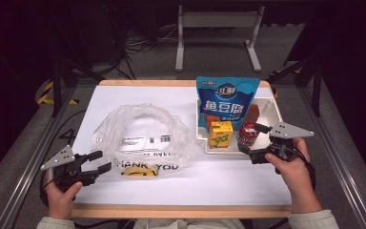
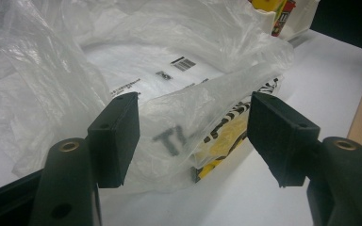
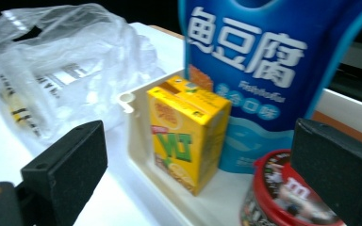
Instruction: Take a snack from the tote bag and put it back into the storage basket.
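Observation:
A crumpled clear plastic bag (image 1: 143, 136) (image 2: 169, 61) printed with "THANK YOU" lies left of centre on the white table, with something yellow (image 1: 140, 171) (image 2: 217, 150) inside its near edge. My left gripper (image 1: 100, 161) (image 2: 193, 103) is open just in front of that edge, pads not touching it. To the right, a white tray (image 1: 272, 106) (image 3: 134, 132) holds a blue pouch (image 1: 226, 98) (image 3: 259, 61), a yellow drink carton (image 1: 220, 133) (image 3: 188, 136) and a red-lidded tub (image 1: 248, 133) (image 3: 283, 197). My right gripper (image 1: 253, 140) (image 3: 200, 132) is open at the tray's near right, beside the tub, holding nothing.
White table top (image 1: 228, 176) with a wooden front edge (image 1: 181, 210). Metal rails run along both sides. A grey table frame (image 1: 217, 28) and cables lie on the floor beyond the far edge. Bare surface stretches between bag and tray.

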